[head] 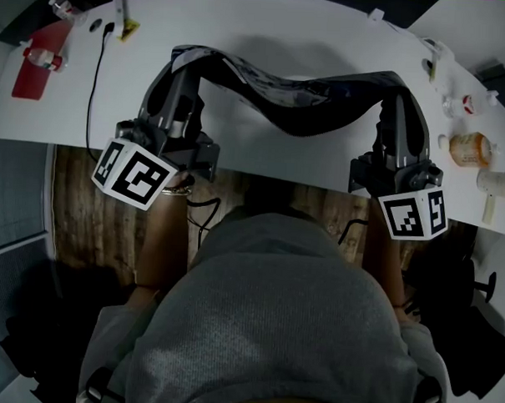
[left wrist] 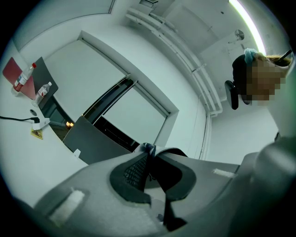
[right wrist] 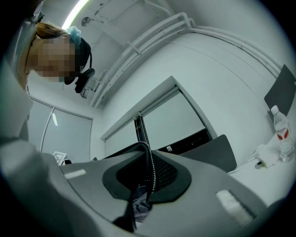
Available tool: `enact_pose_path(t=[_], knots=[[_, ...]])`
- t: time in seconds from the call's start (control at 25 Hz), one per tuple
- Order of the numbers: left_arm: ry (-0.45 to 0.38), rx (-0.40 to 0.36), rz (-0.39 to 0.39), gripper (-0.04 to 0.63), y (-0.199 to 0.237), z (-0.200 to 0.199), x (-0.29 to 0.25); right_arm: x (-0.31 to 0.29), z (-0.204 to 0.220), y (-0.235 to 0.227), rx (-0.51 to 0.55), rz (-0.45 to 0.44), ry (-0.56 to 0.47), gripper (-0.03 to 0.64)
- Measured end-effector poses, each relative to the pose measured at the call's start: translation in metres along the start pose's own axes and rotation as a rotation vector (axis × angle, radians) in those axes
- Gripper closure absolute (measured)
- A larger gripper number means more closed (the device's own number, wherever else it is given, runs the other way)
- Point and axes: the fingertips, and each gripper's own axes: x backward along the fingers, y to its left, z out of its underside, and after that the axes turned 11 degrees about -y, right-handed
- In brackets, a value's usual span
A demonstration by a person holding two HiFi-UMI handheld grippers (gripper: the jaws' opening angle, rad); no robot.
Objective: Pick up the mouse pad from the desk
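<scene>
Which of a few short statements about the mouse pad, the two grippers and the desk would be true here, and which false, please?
1. The mouse pad is gripped at both ends, by the left gripper and the right gripper. True.
2. The mouse pad lies flat on the desk. False: it hangs between the grippers and sags in the middle.
3. The left gripper's jaws stand wide open. False: they are shut on the pad's edge.
4. An orange bottle rests on the desk on the right gripper's side. True.
5. The black cable runs along the desk's right end. False: it is at the left end.
</scene>
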Motion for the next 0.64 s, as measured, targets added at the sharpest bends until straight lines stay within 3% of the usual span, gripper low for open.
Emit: enact_pose_path(t=[0.64], knots=[[-0.011, -0.014, 0.0, 0.583, -0.0076, -0.0044, -0.0004, 0.0028, -0.0074, -0.0012, -0.001, -0.001, -0.007, 0.589]])
